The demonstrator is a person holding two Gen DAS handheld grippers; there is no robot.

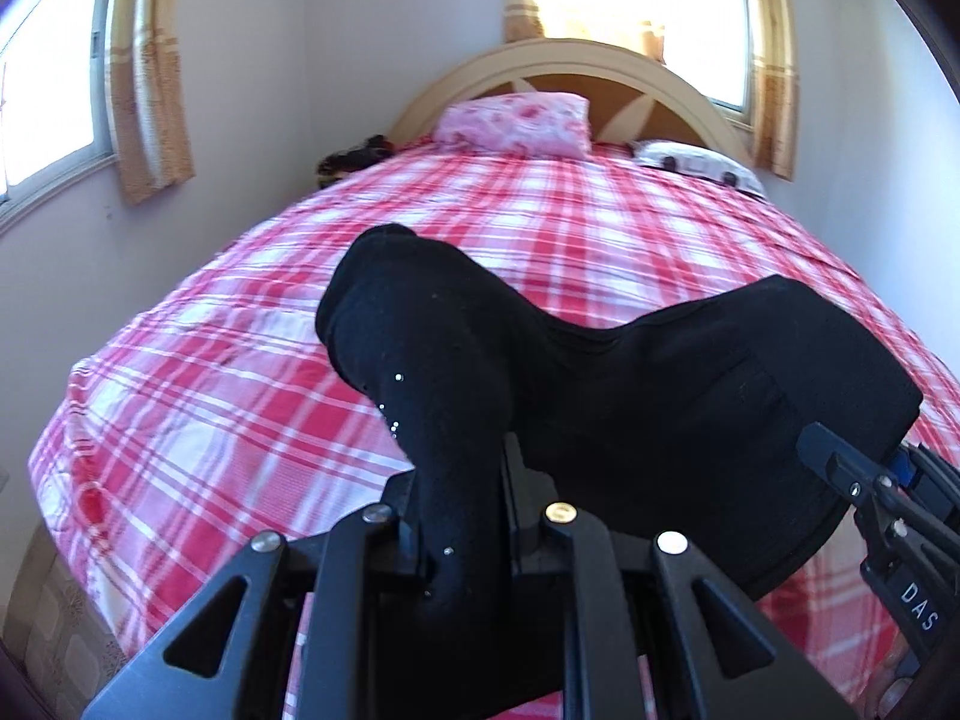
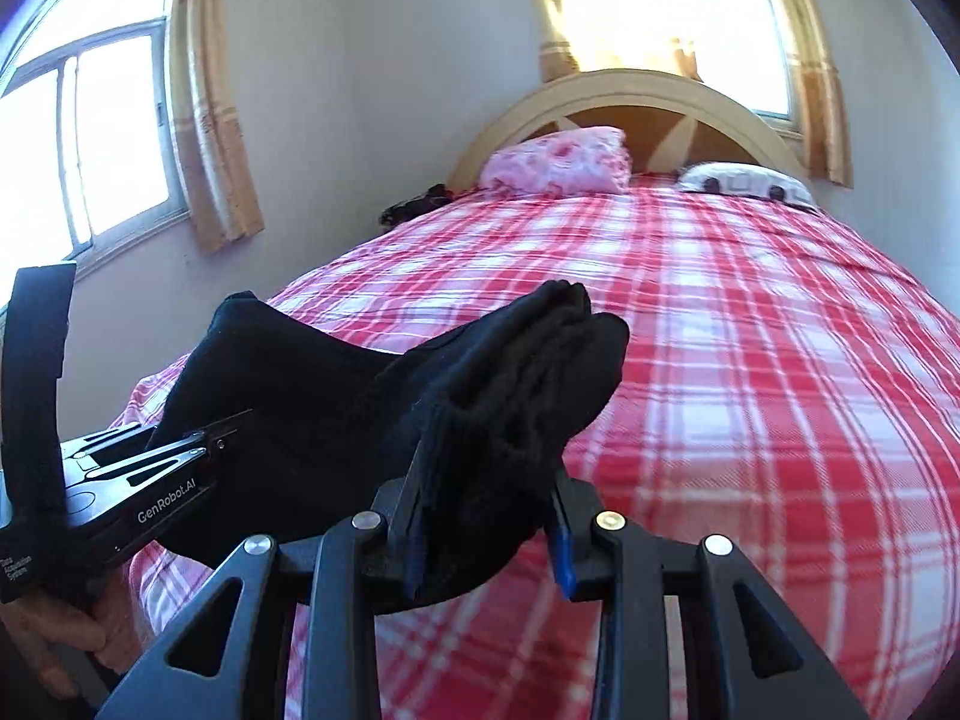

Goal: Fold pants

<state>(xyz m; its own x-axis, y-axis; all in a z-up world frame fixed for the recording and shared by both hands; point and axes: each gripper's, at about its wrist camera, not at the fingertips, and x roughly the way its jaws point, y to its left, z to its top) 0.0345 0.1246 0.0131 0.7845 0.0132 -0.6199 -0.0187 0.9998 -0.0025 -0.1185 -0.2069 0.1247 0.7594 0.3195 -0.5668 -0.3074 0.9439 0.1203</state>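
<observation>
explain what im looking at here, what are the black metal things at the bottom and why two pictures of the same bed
No robot here: a person holds a two-finger gripper in each hand, and each carries a wide-angle camera looking along its fingers. One picture is from the left gripper, the other from the right gripper. Both are shut on the same black pants, holding the bunched garment up over a bed with a red plaid sheet. A pink pillow and a white patterned pillow lie by the headboard.
</observation>
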